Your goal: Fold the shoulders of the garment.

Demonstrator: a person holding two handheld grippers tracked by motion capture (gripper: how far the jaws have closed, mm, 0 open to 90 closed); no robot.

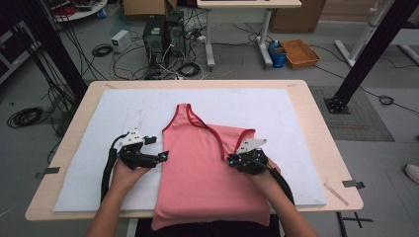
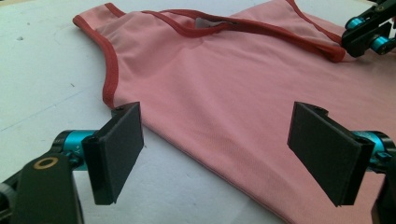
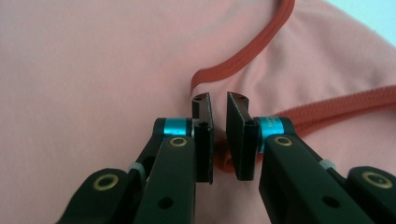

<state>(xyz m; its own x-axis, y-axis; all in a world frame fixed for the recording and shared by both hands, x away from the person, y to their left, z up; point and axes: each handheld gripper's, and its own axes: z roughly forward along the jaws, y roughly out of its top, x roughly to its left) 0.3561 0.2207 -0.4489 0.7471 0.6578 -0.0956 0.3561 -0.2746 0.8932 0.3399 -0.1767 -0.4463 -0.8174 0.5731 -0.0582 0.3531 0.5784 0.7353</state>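
Pink tank top (image 1: 207,173) flat on the white mat (image 1: 89,163), neck end pointing away toward the far edge, bottom hem hanging over the near edge of the table (image 1: 316,123) — so long way running near to far. Dark red trim along neck and arm holes; one strap (image 1: 185,111) lying straight out, the other strap (image 3: 243,60) folded back across the chest. Right there at that folded strap, the right gripper (image 3: 219,100), sitting on top of the shirt, jaws nearly together with a bit of red trim (image 3: 225,163) caught low between them — maybe pinched, hard to be sure with a thin gap left at the tips. Off the shirt's left side edge, just beside it on the mat, the left gripper (image 2: 217,149), jaws wide apart, nothing in them, shirt edge lying straight ahead and across the gap. Closer to the strap by far: the right one. Probably next: pulling that strap back out toward the far right corner.
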